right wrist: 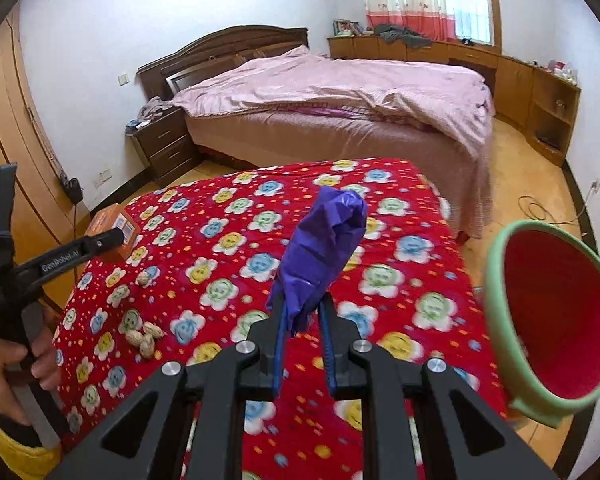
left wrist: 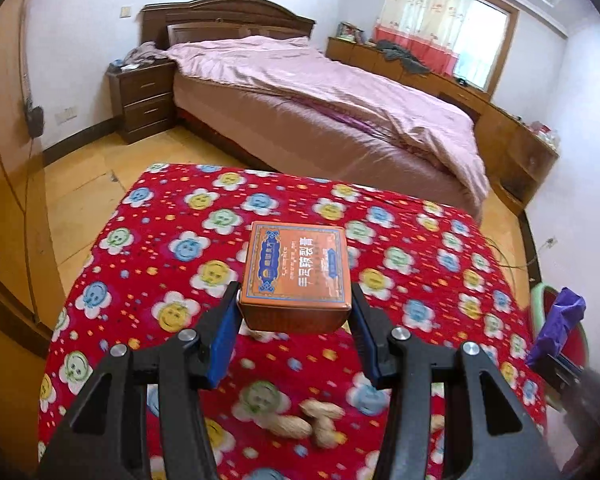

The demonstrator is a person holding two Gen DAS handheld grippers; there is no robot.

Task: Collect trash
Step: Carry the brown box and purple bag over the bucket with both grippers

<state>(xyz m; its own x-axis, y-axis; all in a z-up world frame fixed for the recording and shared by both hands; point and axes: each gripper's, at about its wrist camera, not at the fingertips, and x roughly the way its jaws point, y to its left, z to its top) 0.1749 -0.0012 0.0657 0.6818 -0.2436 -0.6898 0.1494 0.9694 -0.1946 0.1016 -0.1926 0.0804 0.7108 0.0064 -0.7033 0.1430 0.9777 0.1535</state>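
Left gripper [left wrist: 296, 312] has the orange box [left wrist: 298, 268] clamped between its pads, lifted clear of the red flowered cloth [left wrist: 400, 264]. Peanuts [right wrist: 142, 338] sit untouched near the cloth's left edge, one more [right wrist: 143, 279] further up that side. Right gripper [right wrist: 302, 316] pinches the crumpled purple wrapper [right wrist: 320, 248], nearly closed. Beyond the right edge waits the green-rimmed bin [right wrist: 496, 248]. Two pieces up, neither dropped yet, peanuts remaining.

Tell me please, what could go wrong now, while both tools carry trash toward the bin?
1. The left tool grips the orange box only near its rear end, so it may tip or slip out.
2. The purple wrapper in the right tool is limp and stands tall; it could snag on the bin's green rim.
3. Peanuts lie near the cloth's edge and might get knocked off.
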